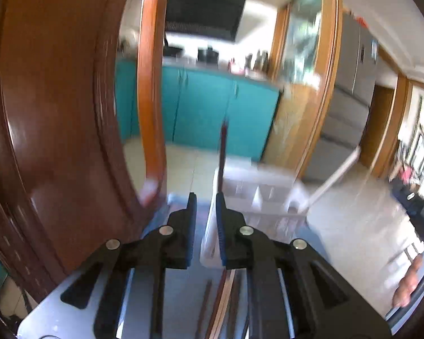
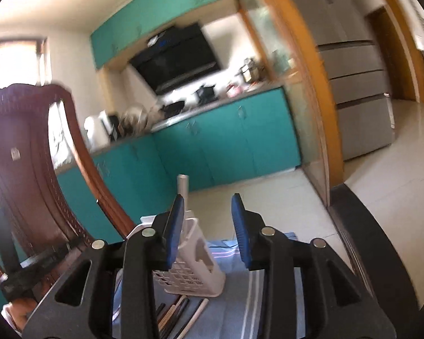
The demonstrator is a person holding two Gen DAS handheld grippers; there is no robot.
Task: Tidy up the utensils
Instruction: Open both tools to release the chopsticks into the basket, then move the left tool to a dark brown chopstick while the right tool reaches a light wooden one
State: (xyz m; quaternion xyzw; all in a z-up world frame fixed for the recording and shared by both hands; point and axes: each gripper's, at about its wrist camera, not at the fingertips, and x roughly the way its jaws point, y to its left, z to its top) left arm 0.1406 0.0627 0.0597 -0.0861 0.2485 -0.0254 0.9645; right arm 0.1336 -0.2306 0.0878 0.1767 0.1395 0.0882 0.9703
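- Left claw [image 1: 205,214]: jaws nearly together, a dark red chopstick [image 1: 222,158] rising past the tip of its right-hand finger. The view is blurred, so I cannot tell whether it is pinched or merely alongside.
- Right claw [image 2: 207,220]: jaws spread wide, holding nothing.
- White utensil holder [image 2: 193,265]: upright on the blue striped cloth [image 2: 268,288], just ahead of and below the right claw, a pale handle [image 2: 183,188] standing in it.
- Loose chopsticks [image 2: 178,315]: lying on the cloth beneath the right claw, in front of the holder.
- Risk: a chopstick held only at the edge may likely slip or swing out.
- Risk: the light holder could tip if a claw knocks it.
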